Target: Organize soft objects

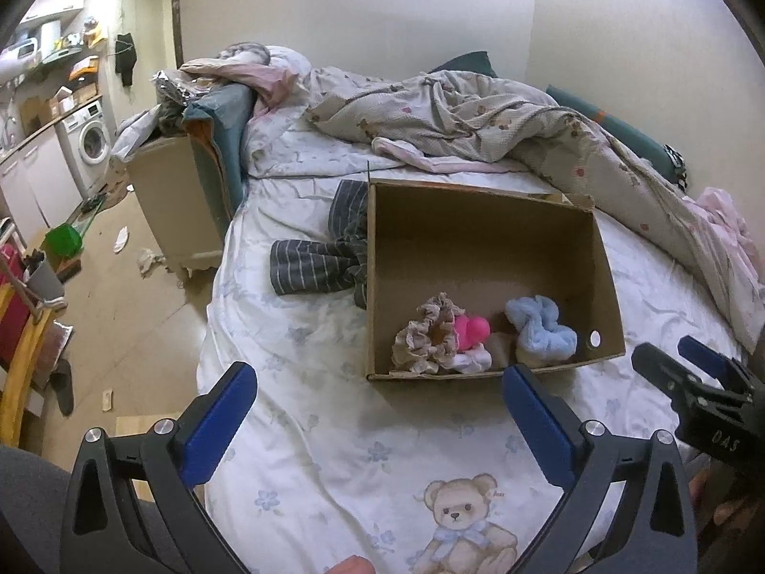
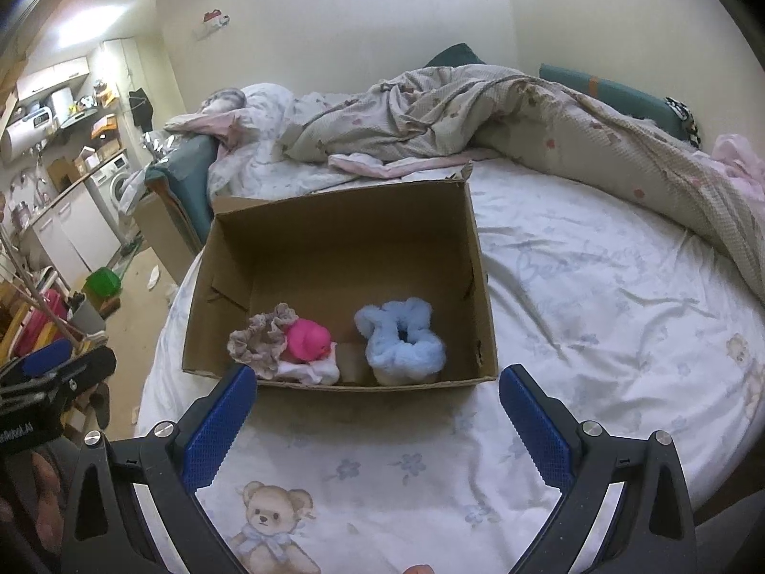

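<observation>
Black-lettered "DAS", seemingly, on right tool point(image 1: 679, 358) beside cardboard box point(image 1: 607, 258).

Matt brown cardboard box point(image 2: 471, 258), fluffy blue plush scrunchie point(image 2: 401, 342), soft printed cotton sheet point(image 2: 597, 296), rough-textured blue tool pads point(image 2: 217, 423).

Stuff you can't fully see here

The striped grey cloth point(image 1: 315, 265) tucks behind the brown cardboard box point(image 1: 492, 244), and from the right wrist it's hidden completely. A white fabric piece point(image 2: 311, 372) sits mostly buried under the pink plush toy point(image 2: 308, 338) and the beige ruffled scrunchie point(image 2: 258, 342). The printed teddy bear point(image 2: 267, 526) is cut off by the frame's bottom edge. The kitchen shelf clutter point(image 1: 62, 43) is too small to make out.
</observation>
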A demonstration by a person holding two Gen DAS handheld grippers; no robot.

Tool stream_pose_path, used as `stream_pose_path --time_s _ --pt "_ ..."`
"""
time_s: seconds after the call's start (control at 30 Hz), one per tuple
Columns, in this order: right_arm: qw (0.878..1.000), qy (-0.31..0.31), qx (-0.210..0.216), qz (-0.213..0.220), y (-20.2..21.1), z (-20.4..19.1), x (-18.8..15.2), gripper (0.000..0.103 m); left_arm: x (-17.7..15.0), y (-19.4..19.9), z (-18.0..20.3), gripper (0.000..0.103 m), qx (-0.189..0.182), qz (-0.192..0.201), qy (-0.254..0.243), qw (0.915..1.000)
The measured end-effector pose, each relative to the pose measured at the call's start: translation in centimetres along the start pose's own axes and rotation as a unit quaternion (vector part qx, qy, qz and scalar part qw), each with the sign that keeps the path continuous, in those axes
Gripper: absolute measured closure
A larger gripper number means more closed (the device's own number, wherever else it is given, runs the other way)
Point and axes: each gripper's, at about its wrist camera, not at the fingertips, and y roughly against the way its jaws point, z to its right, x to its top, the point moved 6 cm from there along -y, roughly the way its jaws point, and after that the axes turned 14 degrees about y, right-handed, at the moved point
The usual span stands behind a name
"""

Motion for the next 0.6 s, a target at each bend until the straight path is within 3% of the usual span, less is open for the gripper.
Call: stream_pose_path --time_s 0.6 --pt "1.000 -0.014 0.003 -0.009 -0.42 0.38 -0.13 0.000 -0.29 -0.12 0.49 0.001 -0.012 -0.007 -0.002 0.9999"
